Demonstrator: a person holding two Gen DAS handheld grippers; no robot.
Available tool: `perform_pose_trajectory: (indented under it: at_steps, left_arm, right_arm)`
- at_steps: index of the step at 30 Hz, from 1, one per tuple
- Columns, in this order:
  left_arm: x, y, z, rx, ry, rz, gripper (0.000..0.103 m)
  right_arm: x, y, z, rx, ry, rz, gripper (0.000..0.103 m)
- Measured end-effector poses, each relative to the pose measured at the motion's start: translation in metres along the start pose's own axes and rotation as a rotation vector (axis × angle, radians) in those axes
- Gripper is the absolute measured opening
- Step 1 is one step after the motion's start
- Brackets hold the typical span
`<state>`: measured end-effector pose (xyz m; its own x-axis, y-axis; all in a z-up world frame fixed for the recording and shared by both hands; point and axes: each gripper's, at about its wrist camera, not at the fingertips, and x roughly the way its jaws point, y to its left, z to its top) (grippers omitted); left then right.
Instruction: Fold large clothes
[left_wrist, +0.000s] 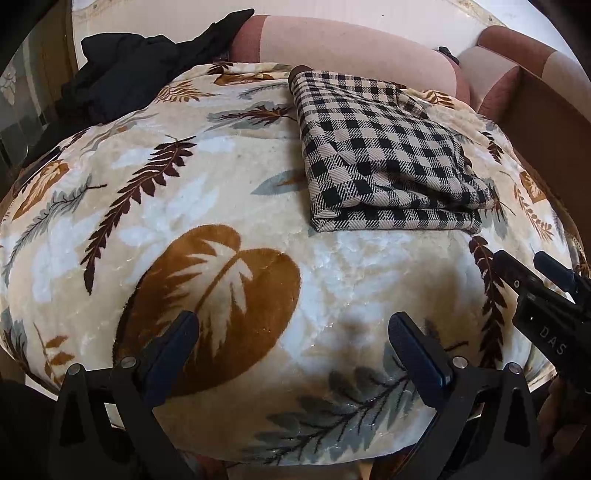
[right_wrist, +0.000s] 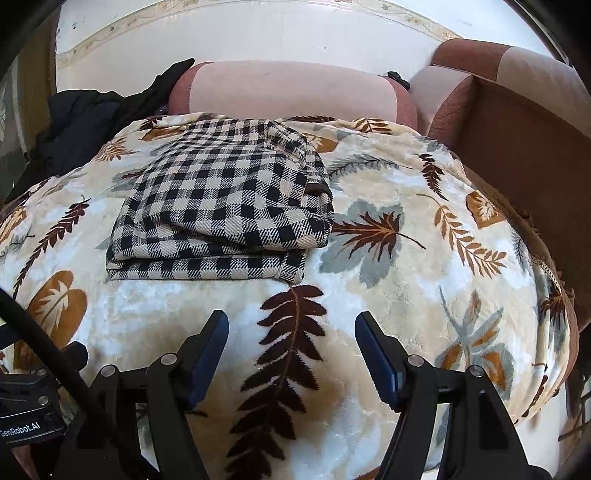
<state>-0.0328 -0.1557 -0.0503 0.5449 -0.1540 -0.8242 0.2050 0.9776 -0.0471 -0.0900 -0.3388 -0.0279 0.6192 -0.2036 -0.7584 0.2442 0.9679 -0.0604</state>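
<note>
clearly soft and floppy, the black-and-beige checked woven garment (left_wrist: 384, 147), folded in thick layers, lies on the leaf-print plush blanket (left_wrist: 221, 206); both the left hand-held gripper (left_wrist: 293, 345) and right hand-held gripper (right_wrist: 291, 347) hover spread and empty, so i'd pinch its stacked near edge.

Leaf-print blanket (left_wrist: 221, 177), black clothing heap (left_wrist: 122, 74) (far left), pink-brown sofa cushions (right_wrist: 291, 92) behind.
</note>
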Motion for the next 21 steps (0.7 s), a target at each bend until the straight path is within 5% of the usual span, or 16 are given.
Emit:
perform_pose_trajectory:
  at_steps: [21]
  left_arm:
    - [0.0049, -0.0002, -0.0032, 0.012, 0.018, -0.003, 0.103]
  right_arm:
    - [0.0048, -0.0005, -0.0008, -0.010, 0.012, 0.001, 0.077]
